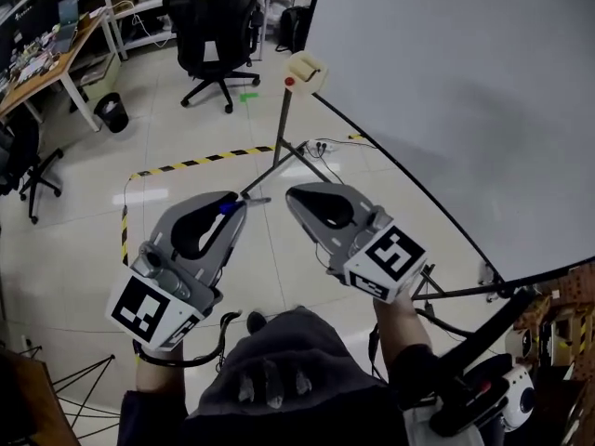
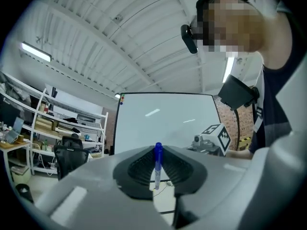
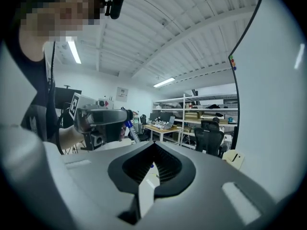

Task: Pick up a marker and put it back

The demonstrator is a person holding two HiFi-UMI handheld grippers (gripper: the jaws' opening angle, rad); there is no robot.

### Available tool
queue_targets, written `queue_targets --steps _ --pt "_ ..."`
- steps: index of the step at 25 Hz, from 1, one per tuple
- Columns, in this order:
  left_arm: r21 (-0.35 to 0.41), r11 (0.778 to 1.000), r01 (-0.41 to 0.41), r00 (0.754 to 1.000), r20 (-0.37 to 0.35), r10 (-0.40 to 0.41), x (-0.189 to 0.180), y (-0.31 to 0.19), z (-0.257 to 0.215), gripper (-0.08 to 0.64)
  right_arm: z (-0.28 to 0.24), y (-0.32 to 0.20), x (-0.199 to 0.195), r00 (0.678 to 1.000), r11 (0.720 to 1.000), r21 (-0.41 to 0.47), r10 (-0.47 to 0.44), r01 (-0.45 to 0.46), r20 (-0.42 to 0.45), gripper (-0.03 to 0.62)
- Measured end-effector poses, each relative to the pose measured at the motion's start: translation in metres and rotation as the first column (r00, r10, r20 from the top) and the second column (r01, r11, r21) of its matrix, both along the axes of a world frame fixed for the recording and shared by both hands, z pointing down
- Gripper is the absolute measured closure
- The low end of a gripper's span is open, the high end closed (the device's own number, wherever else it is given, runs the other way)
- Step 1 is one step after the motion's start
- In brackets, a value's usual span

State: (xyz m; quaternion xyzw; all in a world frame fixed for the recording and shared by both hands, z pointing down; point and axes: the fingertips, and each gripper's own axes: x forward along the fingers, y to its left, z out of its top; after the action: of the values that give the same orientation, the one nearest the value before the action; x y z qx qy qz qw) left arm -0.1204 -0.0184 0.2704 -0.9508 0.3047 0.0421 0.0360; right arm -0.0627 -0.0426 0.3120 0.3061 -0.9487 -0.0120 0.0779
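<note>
The left gripper (image 1: 236,203) is clenching a marker (image 1: 227,208) between the tips of its two jaws. In the left gripper view the marker (image 2: 157,163) is standing upright between the ribbed pads, its blue cap poking up above the left gripper (image 2: 157,150) and its pale body hanging down through the gap below. The right gripper (image 1: 296,195) is hovering just beside the left one, apart from the marker. In its own view the right gripper (image 3: 153,146) is showing its jaw tips closed together with nothing between them. From that view the left gripper (image 3: 103,121) is appearing off to the side, with the marker (image 3: 128,127) sticking out of its front end. The person is holding both grippers out in the air over the tiled floor (image 1: 186,137), facing the lower edge of a large whiteboard (image 1: 446,82) that is filling the upper right of the head view. An office chair (image 1: 216,26) is standing well beyond the grippers.
</note>
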Motion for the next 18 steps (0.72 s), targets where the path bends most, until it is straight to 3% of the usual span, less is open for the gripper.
queue_targets --steps 8,18 --pt "-0.02 1.0 -0.008 1.0 0.004 0.008 0.048 0.056 -0.004 0.509 -0.008 0.06 0.053 1.0 1.0 0.009 0.015 -0.015 0.028 0.592" --pt "0.001 1.0 0.014 0.999 0.042 -0.014 0.153 0.15 -0.004 0.509 0.003 0.16 0.17 0.997 0.999 -0.006 0.048 -0.047 0.062 0.592"
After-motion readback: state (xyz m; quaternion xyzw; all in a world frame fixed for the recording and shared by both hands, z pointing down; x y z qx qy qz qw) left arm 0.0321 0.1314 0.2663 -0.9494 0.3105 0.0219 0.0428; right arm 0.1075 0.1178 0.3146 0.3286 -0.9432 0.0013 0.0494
